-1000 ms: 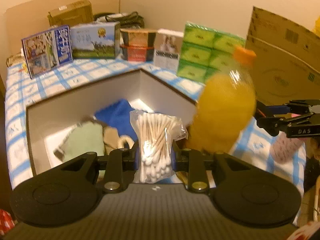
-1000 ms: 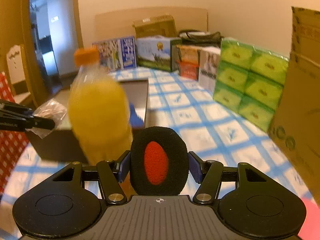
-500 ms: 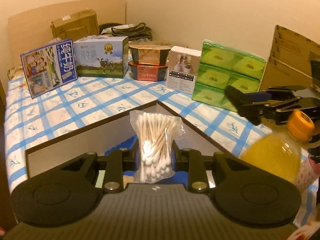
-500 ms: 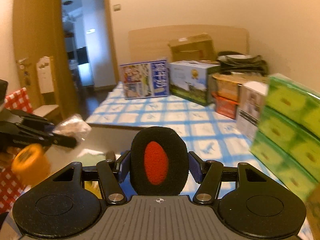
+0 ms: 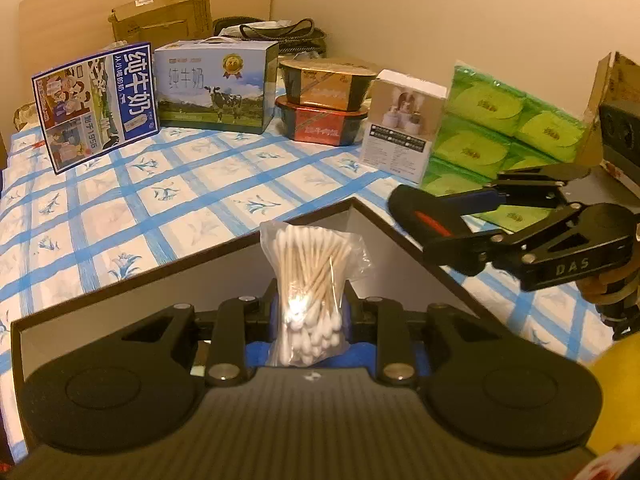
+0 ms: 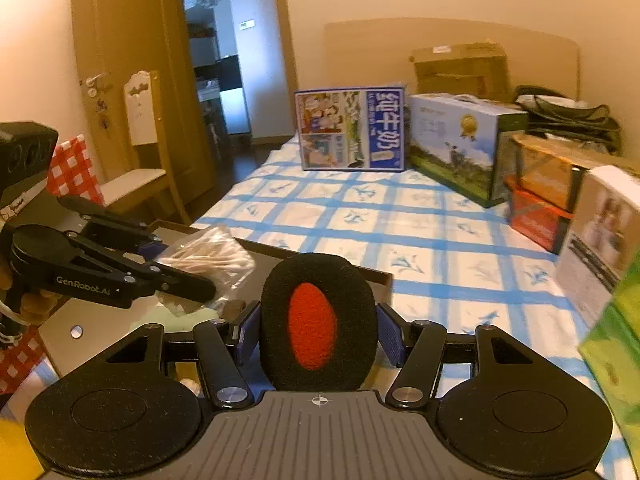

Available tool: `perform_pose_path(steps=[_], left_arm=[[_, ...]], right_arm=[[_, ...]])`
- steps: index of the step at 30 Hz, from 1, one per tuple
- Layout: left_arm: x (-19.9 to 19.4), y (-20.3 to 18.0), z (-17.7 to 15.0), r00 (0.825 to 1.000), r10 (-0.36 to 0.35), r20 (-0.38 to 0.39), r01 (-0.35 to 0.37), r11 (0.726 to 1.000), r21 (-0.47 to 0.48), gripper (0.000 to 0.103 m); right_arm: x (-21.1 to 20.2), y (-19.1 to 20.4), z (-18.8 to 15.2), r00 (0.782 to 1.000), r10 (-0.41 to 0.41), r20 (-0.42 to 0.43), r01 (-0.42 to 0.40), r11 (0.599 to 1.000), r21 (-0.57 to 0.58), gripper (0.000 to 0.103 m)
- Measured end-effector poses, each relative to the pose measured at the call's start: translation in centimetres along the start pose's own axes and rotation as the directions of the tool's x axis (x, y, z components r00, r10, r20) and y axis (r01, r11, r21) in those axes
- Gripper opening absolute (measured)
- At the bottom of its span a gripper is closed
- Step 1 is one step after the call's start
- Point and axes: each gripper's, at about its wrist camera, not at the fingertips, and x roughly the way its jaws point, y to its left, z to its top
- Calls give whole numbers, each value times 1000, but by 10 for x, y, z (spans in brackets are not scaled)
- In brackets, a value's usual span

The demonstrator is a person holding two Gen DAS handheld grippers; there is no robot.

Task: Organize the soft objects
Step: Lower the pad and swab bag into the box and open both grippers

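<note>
**Both grippers loaded and hanging over the box**

The left gripper [image 5: 310,312] is clamping a clear bag of cotton swabs [image 5: 310,280] between its pads, bag standing upright, heads bunched at the bottom. It's hovering right above the open box [image 5: 140,280] sitting on the blue-checked cloth [image 5: 120,200]. The right gripper [image 6: 318,338] is squeezing a black foam pad with a red oval centre [image 6: 316,324], which is filling the gap between its fingers completely.

In the left wrist view, the right gripper is sitting at about 3 o'clock, with the pad over the box's far corner. In the right wrist view, the left one is showing at 9 o'clock with the swab bag poking out. Milk cartons [image 5: 216,84] are lining up around 11 to 12 o'clock, green tissue packs [image 5: 500,128] at 2 o'clock. Something yellow [image 5: 616,392] is peeking in at 4 o'clock, too cut off to name.
</note>
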Motion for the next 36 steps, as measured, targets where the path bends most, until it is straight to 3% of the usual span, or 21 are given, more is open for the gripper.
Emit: perform_pose_path(steps=[5, 11, 23, 25, 26, 27, 32, 36], left_arm=[[12, 7, 1, 1000, 22, -9, -22, 1000, 1, 25], [22, 11, -4, 999, 31, -30, -31, 999, -10, 25], [31, 9, -3, 999, 33, -30, -33, 999, -12, 26], [32, 6, 0, 999, 40, -13, -40, 999, -10, 39], [32, 5, 1, 999, 51, -3, -51, 999, -7, 53], [31, 3, 3, 998, 59, 10, -59, 998, -3, 62], [26, -3, 5, 997, 79, 21, -80, 996, 32, 66], [19, 2, 3, 997, 71, 4, -71, 997, 6, 66]], right_arm=[[24, 3, 3, 1000, 23, -16, -23, 999, -33, 61], [38, 3, 5, 999, 40, 12, -40, 999, 5, 66], [36, -4, -1, 1000, -10, 11, 10, 999, 33, 67], [35, -4, -3, 1000, -19, 4, 19, 1000, 25, 67], [34, -3, -5, 1000, -20, 3, 20, 999, 25, 67], [32, -3, -6, 1000, -19, 2, 19, 999, 27, 67], [28, -3, -9, 1000, -21, 6, 21, 999, 28, 67], [19, -2, -12, 1000, -29, 11, 28, 999, 45, 67]])
